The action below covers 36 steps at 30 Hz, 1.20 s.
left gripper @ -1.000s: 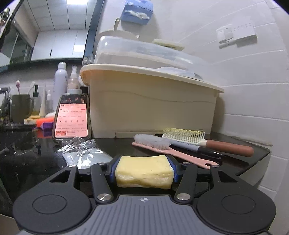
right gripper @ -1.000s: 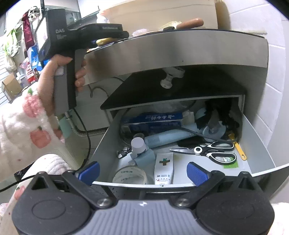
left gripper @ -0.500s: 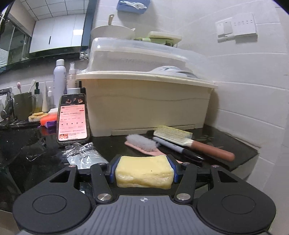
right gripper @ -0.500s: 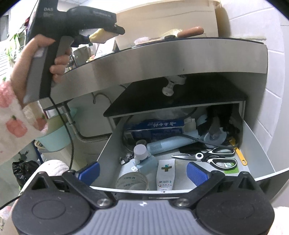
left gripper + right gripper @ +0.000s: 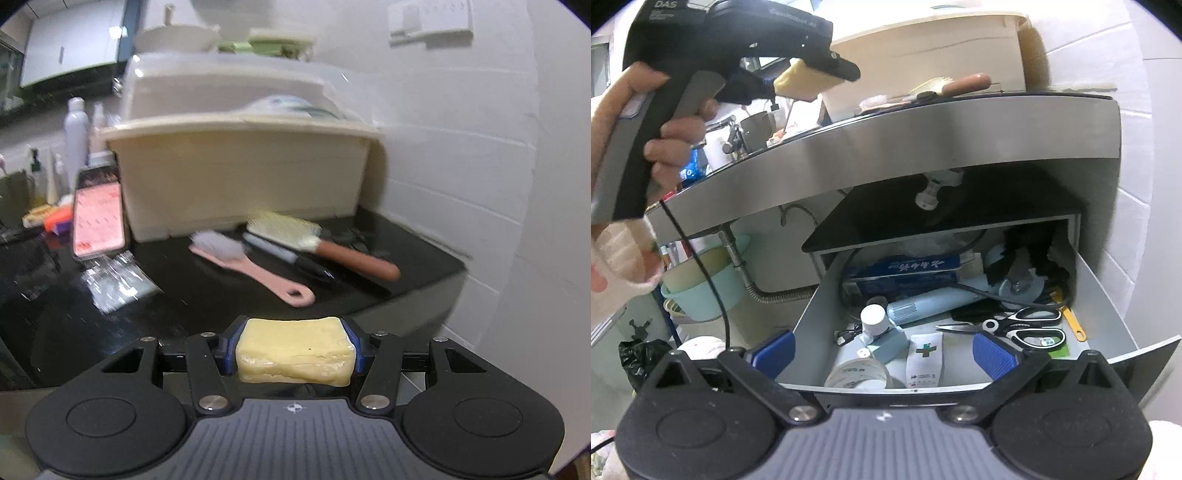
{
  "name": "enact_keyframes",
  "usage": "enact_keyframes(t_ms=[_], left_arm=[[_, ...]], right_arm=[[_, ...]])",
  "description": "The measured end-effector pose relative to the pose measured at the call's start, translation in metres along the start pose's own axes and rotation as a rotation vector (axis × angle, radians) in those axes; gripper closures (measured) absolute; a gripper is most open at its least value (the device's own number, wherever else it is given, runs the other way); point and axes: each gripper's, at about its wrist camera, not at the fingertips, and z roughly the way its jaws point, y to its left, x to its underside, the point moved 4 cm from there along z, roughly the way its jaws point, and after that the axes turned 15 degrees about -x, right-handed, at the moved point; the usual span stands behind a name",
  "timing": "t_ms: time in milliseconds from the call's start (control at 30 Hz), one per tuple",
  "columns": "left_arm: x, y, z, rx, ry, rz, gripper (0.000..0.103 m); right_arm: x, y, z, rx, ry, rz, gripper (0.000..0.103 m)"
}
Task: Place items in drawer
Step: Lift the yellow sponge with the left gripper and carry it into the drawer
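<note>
Pinched sideways in the left gripper [image 5: 295,356], yellow soap [image 5: 294,354] up above the counter [image 5: 886,147], with the open drawer [image 5: 1108,295] lower and to the right, nearer the spread, empty right gripper [image 5: 882,352].

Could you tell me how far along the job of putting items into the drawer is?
Done: the drawer stands open. In hand: the left gripper is shut on the yellow soap bar, raised above the counter. Left: the soap goes in, then the pink brush, pen and brown-handled brush. The right gripper is open and empty.
</note>
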Motion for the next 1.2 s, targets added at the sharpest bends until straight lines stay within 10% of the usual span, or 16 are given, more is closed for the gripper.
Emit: enact_keyframes(t_ms=[1200], left_arm=[[0.165,-0.119,0.161,0.185,0.484,0.416,0.051]], right_arm=[[0.005,-0.055,-0.013,0.049,-0.062,0.120,0.000]])
